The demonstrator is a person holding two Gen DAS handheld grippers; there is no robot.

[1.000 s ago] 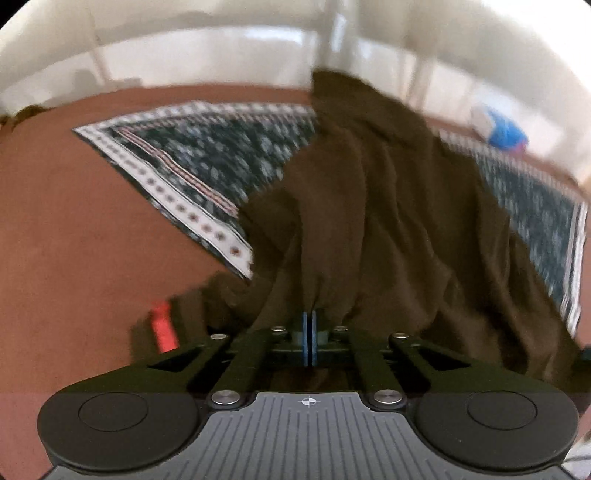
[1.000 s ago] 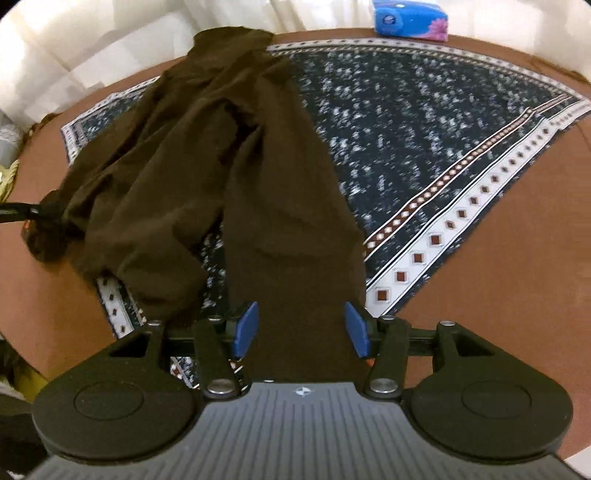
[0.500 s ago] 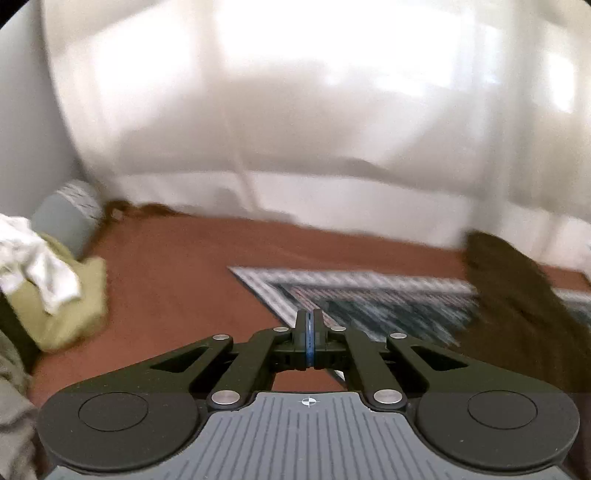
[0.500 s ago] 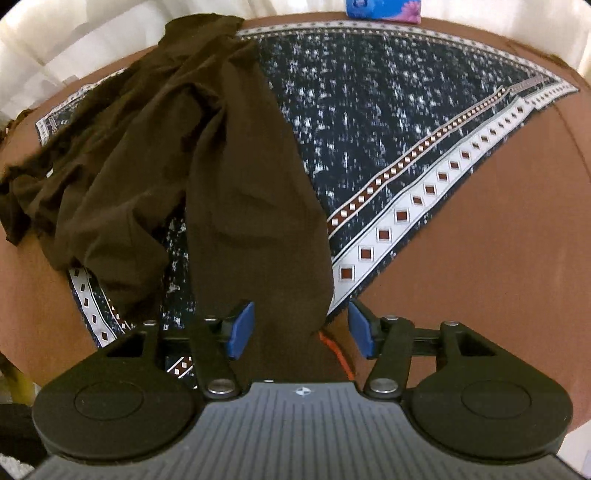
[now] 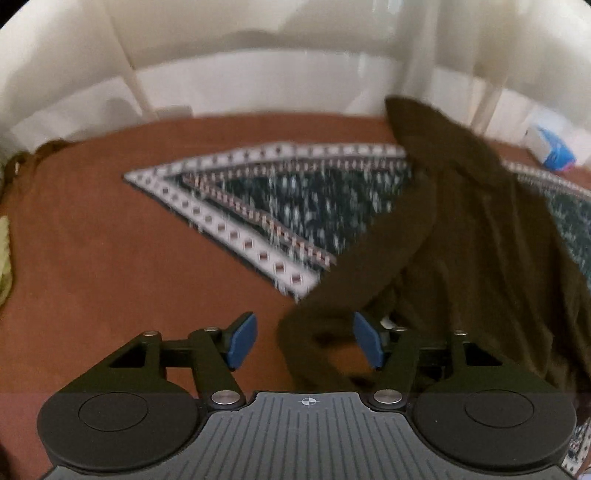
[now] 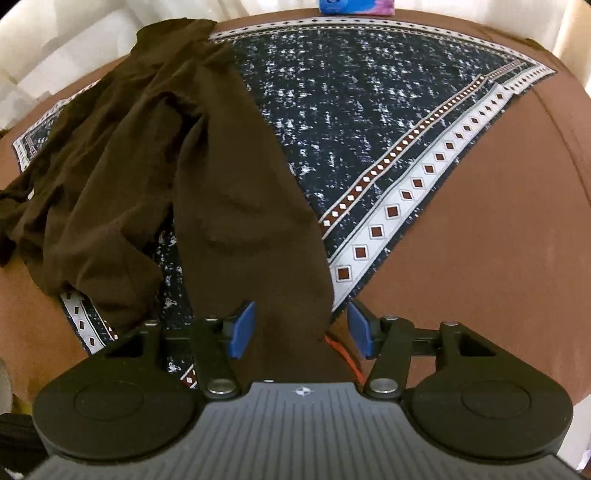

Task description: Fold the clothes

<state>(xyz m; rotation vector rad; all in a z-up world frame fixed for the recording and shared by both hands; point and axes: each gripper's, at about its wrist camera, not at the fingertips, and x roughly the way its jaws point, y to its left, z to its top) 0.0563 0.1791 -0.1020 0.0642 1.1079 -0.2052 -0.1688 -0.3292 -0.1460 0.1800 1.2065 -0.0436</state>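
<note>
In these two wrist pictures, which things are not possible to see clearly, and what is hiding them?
- Near end of the dark brown garment: right wrist view, hidden under the right tongs, which are open.
- Thin orange cord: right wrist view, mostly covered by garment and tongs body.
- Blue packet: cut off by the top edge; print unreadable.
- Patterned dark blue cloth: left wrist view, motion blur.
- Garment end between the open left tongs: blurred; touching unclear.

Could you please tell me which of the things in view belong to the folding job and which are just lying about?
Part of the job:
- brown garment
- patterned cloth spread beneath it
- left gripper, open
- right gripper, open

Just lying about:
- blue packet at the far edge
- orange cord
</note>
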